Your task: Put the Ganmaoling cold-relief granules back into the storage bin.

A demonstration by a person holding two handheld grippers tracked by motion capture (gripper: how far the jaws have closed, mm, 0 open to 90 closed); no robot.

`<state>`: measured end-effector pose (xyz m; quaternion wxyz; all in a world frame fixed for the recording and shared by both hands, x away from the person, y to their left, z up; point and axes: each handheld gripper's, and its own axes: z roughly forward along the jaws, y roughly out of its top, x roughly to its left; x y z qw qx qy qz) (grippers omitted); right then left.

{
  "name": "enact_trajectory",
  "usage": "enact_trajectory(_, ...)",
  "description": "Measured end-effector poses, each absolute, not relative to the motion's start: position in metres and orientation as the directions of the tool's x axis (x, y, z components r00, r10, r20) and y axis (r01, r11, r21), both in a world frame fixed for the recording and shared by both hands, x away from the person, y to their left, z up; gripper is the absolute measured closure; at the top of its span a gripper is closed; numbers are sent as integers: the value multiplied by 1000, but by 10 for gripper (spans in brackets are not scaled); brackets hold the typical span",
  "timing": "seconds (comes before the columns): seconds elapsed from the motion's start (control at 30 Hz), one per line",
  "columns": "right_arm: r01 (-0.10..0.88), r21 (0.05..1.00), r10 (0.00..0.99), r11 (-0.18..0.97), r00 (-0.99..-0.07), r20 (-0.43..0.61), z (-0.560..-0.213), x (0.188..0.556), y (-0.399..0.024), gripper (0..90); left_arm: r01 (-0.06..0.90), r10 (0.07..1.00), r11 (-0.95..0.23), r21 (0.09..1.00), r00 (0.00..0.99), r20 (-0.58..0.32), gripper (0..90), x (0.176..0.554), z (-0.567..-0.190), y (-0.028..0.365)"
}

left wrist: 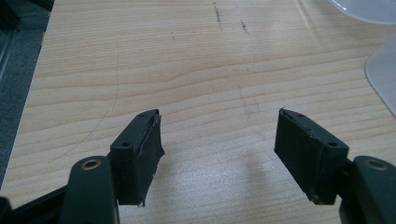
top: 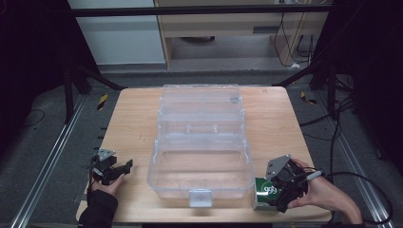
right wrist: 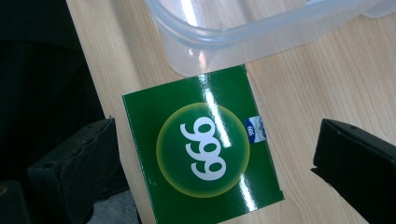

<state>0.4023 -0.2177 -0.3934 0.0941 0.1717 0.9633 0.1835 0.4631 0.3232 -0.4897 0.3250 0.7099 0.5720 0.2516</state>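
Observation:
A green box printed "999" in a yellow circle lies flat on the wooden table, close to the front right corner of a clear plastic case. My right gripper hovers over it. In the right gripper view the green box lies between the jaws of my right gripper, which stand wide apart, and neither pad touches it. The case's rounded corner sits just beyond the box. My left gripper rests at the front left of the table, and in its own view the left gripper is open over bare wood.
The clear case's lid is laid open toward the far side, and a latch sits on its front wall. The table's front edge runs just below both hands. A pale edge of the case shows at the right of the left gripper view.

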Motion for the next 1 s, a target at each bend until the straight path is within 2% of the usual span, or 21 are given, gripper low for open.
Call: enact_trajectory(1.0,260,230,283,938,-956,-74,-435,414,-205,26,648,975,-136,749,220,-13,311,463,-490,324)
